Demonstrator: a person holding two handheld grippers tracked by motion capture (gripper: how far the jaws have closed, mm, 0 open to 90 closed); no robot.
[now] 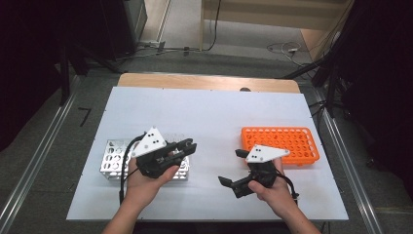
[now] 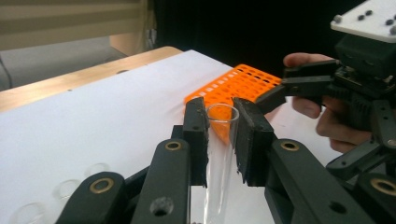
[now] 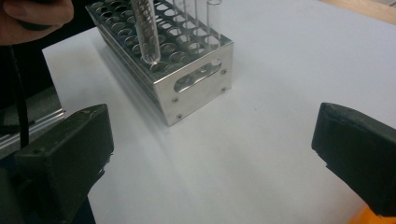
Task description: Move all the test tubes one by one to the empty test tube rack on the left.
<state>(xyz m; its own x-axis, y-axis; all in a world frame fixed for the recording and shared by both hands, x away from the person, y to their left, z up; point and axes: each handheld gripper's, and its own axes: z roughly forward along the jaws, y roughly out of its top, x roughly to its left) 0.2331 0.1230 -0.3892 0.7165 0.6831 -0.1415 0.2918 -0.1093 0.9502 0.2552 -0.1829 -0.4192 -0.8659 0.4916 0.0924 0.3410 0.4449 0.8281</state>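
Note:
My left gripper (image 1: 188,146) is shut on a clear glass test tube (image 2: 219,140), gripped near its open rim between both pads. In the right gripper view that tube (image 3: 147,32) hangs tilted, its round bottom just above the holes of the silver metal rack (image 3: 196,79). Several more clear tubes (image 3: 212,18) stand in that rack (image 1: 116,161), which lies under the left hand. My right gripper (image 1: 233,167) is open with nothing between its jaws and sits in front of the orange plastic rack (image 1: 280,144), pointing left toward the metal rack.
Both racks rest on a white sheet (image 1: 204,112) that covers the wooden table (image 1: 209,80). The orange rack (image 2: 233,86) has no tubes in the holes I can see. Bare white surface lies between the two racks and beyond them.

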